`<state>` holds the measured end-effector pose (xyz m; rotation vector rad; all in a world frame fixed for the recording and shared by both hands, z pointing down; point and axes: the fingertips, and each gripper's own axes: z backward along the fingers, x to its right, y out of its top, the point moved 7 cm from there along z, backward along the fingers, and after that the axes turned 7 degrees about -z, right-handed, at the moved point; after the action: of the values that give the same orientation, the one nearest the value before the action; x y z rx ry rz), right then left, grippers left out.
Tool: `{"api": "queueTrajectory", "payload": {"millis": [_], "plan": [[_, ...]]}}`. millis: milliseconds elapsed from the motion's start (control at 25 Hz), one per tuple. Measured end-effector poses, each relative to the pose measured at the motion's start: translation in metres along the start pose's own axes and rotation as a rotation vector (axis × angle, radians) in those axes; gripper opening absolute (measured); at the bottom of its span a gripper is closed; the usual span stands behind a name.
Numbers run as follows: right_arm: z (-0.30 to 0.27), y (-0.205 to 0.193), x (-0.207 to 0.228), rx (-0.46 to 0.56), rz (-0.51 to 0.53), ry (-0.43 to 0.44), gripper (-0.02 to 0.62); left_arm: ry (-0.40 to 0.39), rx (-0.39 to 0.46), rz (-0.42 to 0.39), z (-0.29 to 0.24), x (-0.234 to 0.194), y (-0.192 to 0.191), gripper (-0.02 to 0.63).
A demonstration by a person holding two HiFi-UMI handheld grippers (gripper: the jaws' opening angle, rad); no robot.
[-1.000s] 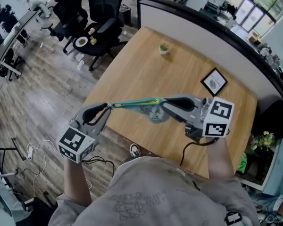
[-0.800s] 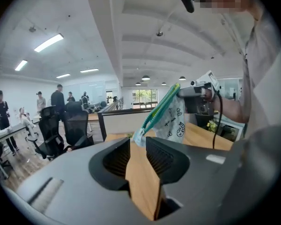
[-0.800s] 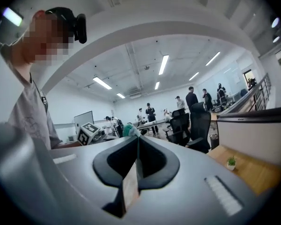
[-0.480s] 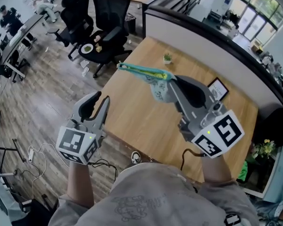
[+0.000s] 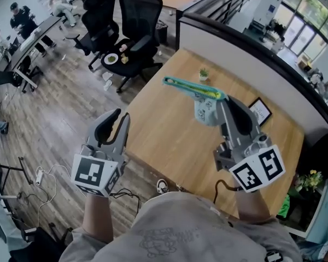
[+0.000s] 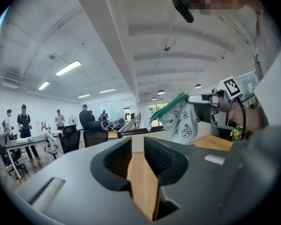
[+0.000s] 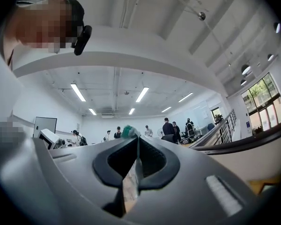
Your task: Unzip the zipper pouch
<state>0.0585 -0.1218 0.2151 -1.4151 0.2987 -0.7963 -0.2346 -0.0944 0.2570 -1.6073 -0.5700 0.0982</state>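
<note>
Looks near done, though cannot tell how far the zip has run. Pinches the pouch (image 5: 205,112) by one end in the right gripper's (image 5: 221,100) tight-closed jaws, in the air above the worktop's (image 5: 164,141) far part. Carries nothing in the left gripper (image 5: 122,115), by the worktop's left edge, jaws half apart and just been closing. Probably leaves only checking the mouth. Limp pale cloth with printed doodles; straight teal zip band (image 5: 183,86); smooth light wood below.

Overhead, steeply downward (pouch (image 5: 206,111) seemingly shared)
</note>
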Motion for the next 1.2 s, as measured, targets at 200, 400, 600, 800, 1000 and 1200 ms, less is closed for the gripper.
{"api": "queueTrajectory", "payload": {"millis": [200,400,600,800,1000,1200], "plan": [[0.004,-0.025,0.007,-0.081,0.019,-0.031,0.015,-0.039,-0.026,0.03,0.003,0.009,-0.017,0.08],[0.02,-0.061,0.006,-0.167,0.028,-0.053,0.015,-0.05,-0.068,0.062,0.014,0.025,-0.044,0.064],[0.028,-0.091,0.005,-0.263,0.041,-0.057,0.015,-0.036,-0.117,0.087,0.019,0.033,-0.061,0.012],[0.031,-0.108,0.004,-0.32,0.038,-0.049,0.015,-0.021,-0.141,0.117,0.026,0.039,-0.077,0.0],[0.035,-0.107,0.002,-0.319,0.043,-0.049,0.015,-0.013,-0.158,0.133,0.032,0.043,-0.084,0.0],[0.036,-0.108,-0.001,-0.312,0.045,-0.043,0.015,-0.004,-0.159,0.133,0.039,0.041,-0.086,0.0]]}}
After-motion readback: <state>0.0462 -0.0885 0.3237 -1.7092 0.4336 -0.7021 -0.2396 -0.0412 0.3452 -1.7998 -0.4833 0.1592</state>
